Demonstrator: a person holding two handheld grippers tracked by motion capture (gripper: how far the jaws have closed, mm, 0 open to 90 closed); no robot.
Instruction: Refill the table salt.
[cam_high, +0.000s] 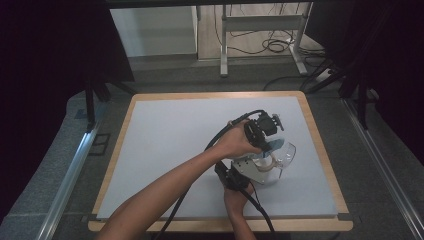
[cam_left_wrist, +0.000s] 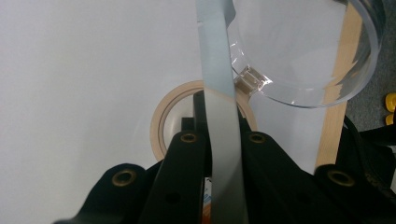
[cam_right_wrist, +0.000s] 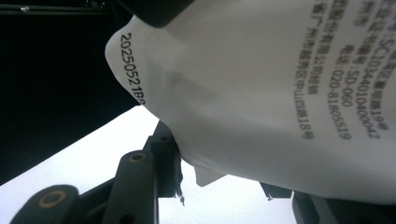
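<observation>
The left gripper (cam_left_wrist: 223, 154) is clenched on a grey-blue strip (cam_left_wrist: 219, 93) rising between its jaws. Beyond it lie a tape roll (cam_left_wrist: 161, 116) and a clear measuring cup (cam_left_wrist: 327, 88) near the table's wooden edge (cam_left_wrist: 336, 112). The right gripper (cam_right_wrist: 219, 186) grasps what seems a white printed pouch (cam_right_wrist: 261, 93).

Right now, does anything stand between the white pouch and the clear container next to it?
Nothing visible does. In the left gripper view the white pouch rises straight to the wall of the clear container, with no object between. The tape roll lies underneath, out of that path.
</observation>
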